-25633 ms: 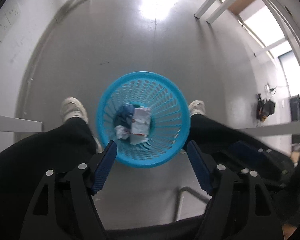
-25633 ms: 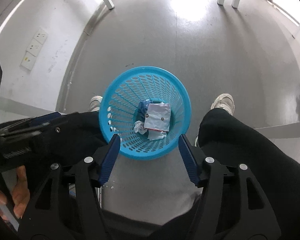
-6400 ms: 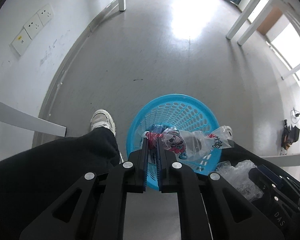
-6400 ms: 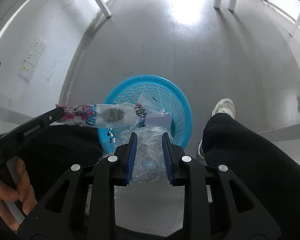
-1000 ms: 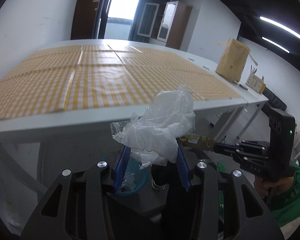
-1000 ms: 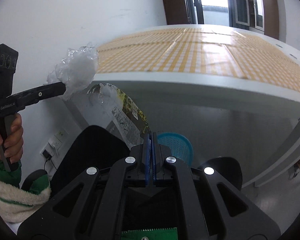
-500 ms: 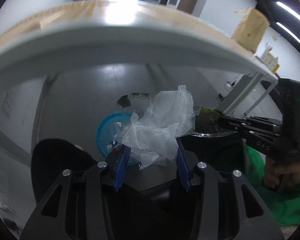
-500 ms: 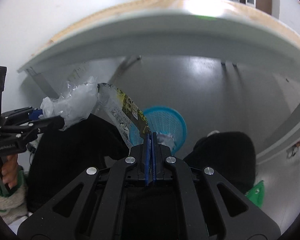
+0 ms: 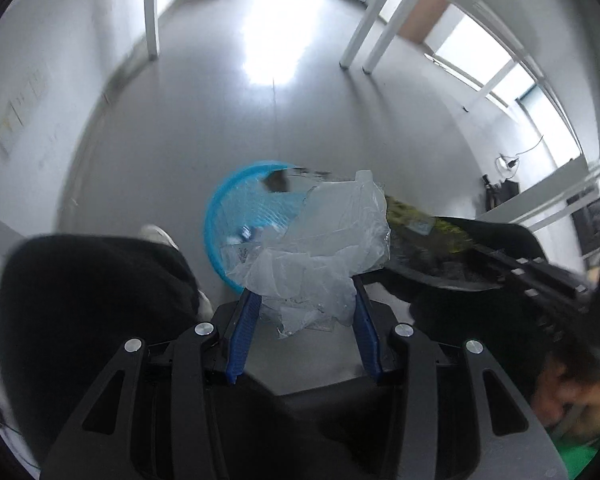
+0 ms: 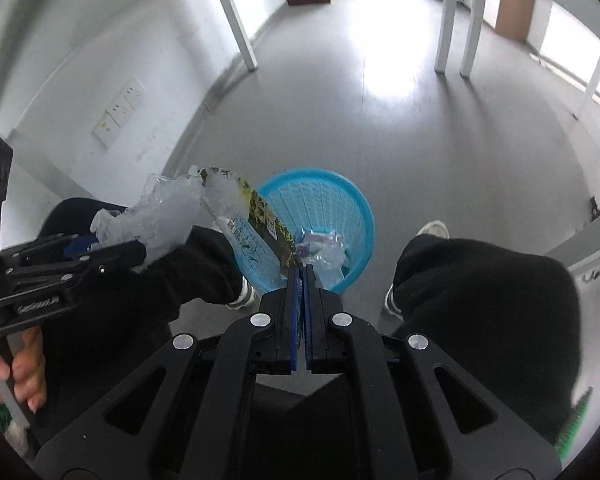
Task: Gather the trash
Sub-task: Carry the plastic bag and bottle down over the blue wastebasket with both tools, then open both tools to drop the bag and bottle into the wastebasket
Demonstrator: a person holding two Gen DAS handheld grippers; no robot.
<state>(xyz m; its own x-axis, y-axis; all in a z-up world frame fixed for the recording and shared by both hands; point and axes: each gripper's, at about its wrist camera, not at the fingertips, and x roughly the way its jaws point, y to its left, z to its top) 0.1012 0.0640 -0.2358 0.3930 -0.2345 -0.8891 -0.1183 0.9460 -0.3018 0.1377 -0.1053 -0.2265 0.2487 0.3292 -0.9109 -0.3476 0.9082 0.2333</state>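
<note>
A blue mesh trash basket [image 9: 220, 216] [image 10: 332, 200] stands on the grey floor between the person's feet, with wrappers and plastic lying inside. My left gripper [image 9: 305, 300] is shut on a crumpled clear plastic bag [image 9: 324, 240], held above the basket's near rim; the same clear plastic bag [image 10: 160, 208] shows at the left of the right wrist view. My right gripper [image 10: 300, 270] is shut on the corner of a green-and-yellow printed wrapper [image 10: 252, 216], which slants up to the left over the basket's near edge. In the left wrist view the printed wrapper [image 9: 424, 224] pokes out beside the bag.
The person's dark trouser legs [image 10: 480, 280] and white shoes [image 10: 432, 229] flank the basket. White table legs [image 10: 456, 12] stand farther out on the floor. A wall [image 10: 80, 80] with socket plates [image 10: 120, 108] runs along the left.
Both grippers have dropped from table height to below the table edge and tipped downward. The checked tabletop has left view; the floor and basket now lie under the held trash.
</note>
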